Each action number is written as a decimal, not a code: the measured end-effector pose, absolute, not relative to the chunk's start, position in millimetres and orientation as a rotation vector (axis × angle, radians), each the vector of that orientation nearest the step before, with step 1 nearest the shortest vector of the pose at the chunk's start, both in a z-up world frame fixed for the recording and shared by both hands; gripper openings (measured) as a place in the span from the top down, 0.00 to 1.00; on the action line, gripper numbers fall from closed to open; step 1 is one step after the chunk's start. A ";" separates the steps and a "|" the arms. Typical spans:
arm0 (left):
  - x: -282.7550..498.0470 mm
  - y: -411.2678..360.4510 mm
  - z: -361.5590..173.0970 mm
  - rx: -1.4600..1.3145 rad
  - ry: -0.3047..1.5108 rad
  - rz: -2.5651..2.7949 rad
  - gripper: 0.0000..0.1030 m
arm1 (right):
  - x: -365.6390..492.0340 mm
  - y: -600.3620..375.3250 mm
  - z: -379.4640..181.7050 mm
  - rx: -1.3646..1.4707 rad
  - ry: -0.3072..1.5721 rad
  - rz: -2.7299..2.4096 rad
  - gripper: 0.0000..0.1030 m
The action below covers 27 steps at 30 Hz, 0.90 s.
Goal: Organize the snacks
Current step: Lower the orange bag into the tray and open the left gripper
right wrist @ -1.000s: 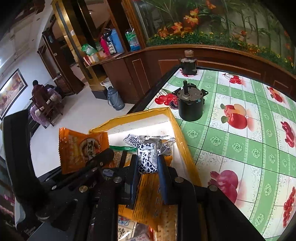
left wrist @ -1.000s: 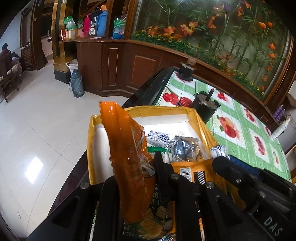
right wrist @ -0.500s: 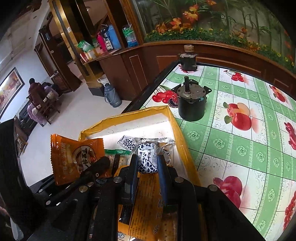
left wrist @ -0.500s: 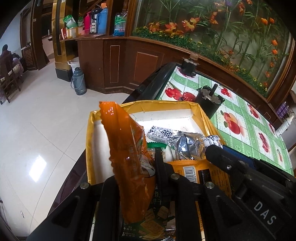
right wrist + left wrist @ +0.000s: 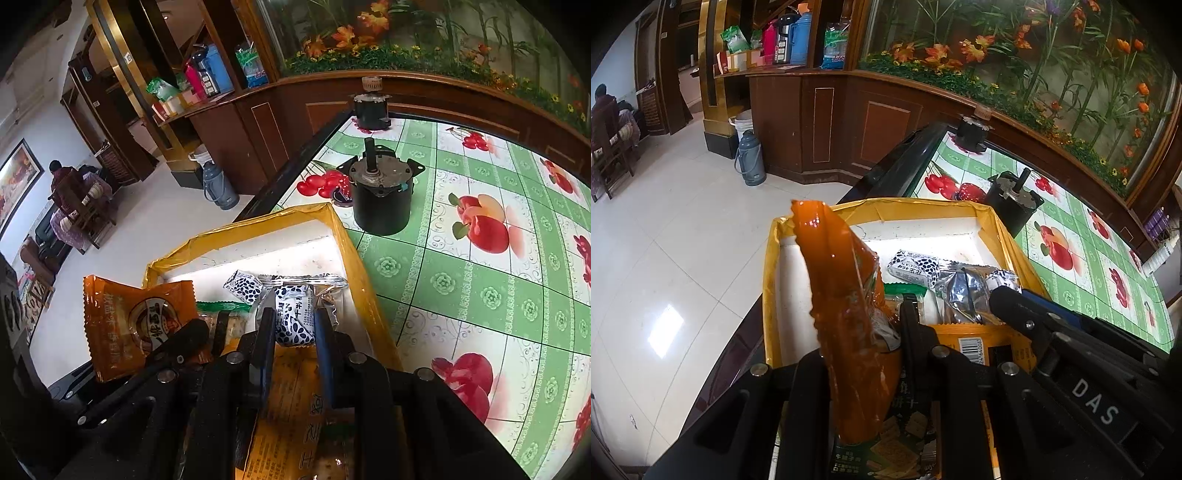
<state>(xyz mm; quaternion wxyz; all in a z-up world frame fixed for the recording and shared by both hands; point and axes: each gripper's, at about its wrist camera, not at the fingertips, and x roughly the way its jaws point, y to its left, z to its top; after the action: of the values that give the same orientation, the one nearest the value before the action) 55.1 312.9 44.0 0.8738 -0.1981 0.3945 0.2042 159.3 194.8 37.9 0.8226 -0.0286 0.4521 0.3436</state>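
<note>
While the left gripper (image 5: pixel 871 332) pinches an upright orange foil packet (image 5: pixel 842 314), the right gripper (image 5: pixel 291 328) clamps a blue-speckled white candy (image 5: pixel 295 321) lengthwise, directly above the yellow-taped white box (image 5: pixel 258 229).

The left gripper (image 5: pixel 871 332) clamped an orange snack packet (image 5: pixel 842 314), which stood upright over the yellow-rimmed box (image 5: pixel 768 280). Inside lay a black-and-white speckled candy (image 5: pixel 914 267) and a silver wrapper (image 5: pixel 964 295) (touching each other).
</note>
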 end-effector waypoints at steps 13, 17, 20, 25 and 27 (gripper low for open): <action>54.5 313.9 43.7 -0.418 0.822 0.426 0.84 | 164.7 198.7 29.4 -0.048 0.999 0.733 0.77; 54.4 313.7 43.8 -0.418 0.822 0.426 0.84 | 165.7 199.8 29.0 -0.056 0.998 0.735 0.77; 54.3 313.7 43.8 -0.418 0.822 0.426 0.84 | 166.3 200.5 28.6 -0.057 0.997 0.735 0.77; 54.2 313.6 43.7 -0.417 0.822 0.425 0.82 | 166.1 201.0 28.5 -0.059 0.997 0.736 0.77; 54.5 313.4 44.0 -0.416 0.823 0.423 0.80 | 166.7 201.3 28.5 -0.059 1.000 0.740 0.77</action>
<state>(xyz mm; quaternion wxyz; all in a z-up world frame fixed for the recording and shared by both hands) 54.5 313.4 44.0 0.8741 -0.1992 0.3939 0.2027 166.7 201.3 28.5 0.8124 -0.0276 0.4681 0.3465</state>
